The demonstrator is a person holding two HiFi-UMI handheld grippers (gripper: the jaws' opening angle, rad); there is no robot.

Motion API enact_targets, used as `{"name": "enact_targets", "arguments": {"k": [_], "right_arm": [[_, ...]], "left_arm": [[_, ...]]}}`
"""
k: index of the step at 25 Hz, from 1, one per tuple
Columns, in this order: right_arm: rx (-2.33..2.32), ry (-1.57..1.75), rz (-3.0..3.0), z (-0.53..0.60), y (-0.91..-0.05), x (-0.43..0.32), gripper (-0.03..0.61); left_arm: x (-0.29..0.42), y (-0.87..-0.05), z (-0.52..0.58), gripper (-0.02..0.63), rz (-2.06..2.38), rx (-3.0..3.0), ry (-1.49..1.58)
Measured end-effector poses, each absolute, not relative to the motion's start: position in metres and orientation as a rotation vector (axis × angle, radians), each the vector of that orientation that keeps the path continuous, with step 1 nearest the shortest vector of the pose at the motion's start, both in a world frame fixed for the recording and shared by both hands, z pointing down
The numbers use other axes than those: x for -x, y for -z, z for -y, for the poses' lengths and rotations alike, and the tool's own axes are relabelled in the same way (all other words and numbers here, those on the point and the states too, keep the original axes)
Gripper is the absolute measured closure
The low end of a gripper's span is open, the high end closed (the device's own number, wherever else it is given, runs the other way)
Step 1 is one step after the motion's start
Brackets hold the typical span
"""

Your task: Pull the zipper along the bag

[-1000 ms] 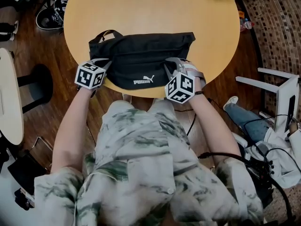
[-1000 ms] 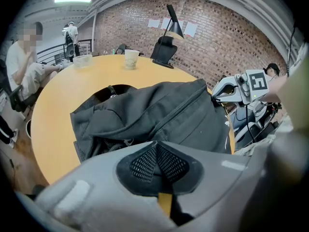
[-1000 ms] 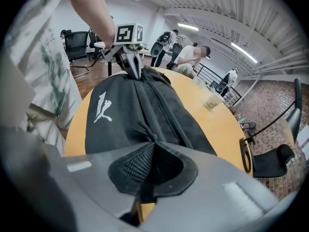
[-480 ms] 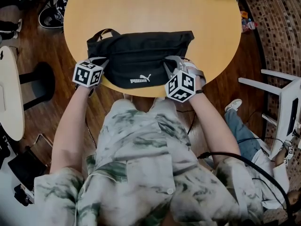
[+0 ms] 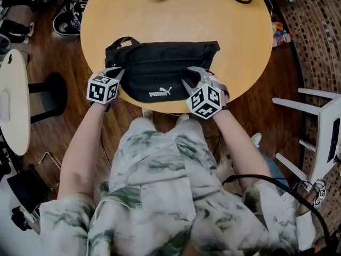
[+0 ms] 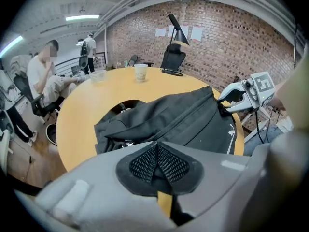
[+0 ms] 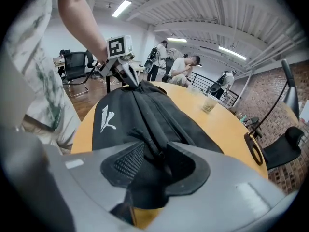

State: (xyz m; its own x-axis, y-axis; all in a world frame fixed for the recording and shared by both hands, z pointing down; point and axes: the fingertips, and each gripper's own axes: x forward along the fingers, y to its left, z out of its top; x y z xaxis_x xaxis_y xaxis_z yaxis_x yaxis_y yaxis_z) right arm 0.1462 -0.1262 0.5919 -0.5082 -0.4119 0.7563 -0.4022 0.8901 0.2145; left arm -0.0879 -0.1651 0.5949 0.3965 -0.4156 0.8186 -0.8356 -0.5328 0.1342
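Two tools: I have one at each end of the bag (image 5: 160, 68).
Left tool (image 6: 155, 144): jaws are pinched together on the fabric at the bag's left end.
Right tool (image 7: 154, 154): jaws have just been opening. They now stand apart with the zipper pull (image 7: 150, 146) loose between the pads, and neither pad presses on it.
Bag: black, soft and long, with a white logo (image 5: 160, 93) on the side facing me and a strap (image 5: 120, 40) looping out at its left end. It lies lengthwise near my edge of the round wooden tabletop (image 5: 234, 31).
Zipper (image 7: 147, 112): I see it as a dark line running along the bag's upper side, from the right tool towards the left one.
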Motion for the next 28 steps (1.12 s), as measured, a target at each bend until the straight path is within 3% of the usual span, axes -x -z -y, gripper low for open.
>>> {"name": "enact_targets", "arguments": {"k": [1,13,20,28], "right_arm": [[-0.595,0.008,2.172,0.125,-0.588,-0.146,0.421],[-0.778,-0.027,2.291,0.070,-0.510,-0.177,0.411],[-0.910,-0.077,2.301,-0.007,-0.473,-0.185,0.411],[-1.095,-0.161,2.299,-0.139,-0.419,-0.149,0.411]], "left_arm": [[0.087,-0.588,0.165,0.608,1.093,-2.130,-1.014],[0.050,-0.486,0.078,0.580,1.155,-2.284,-0.854],[0.032,-0.448,-0.012,0.580,1.033,-2.419,-0.776],[0.056,-0.387,-0.136,0.580,0.910,-2.582,-0.539]]}}
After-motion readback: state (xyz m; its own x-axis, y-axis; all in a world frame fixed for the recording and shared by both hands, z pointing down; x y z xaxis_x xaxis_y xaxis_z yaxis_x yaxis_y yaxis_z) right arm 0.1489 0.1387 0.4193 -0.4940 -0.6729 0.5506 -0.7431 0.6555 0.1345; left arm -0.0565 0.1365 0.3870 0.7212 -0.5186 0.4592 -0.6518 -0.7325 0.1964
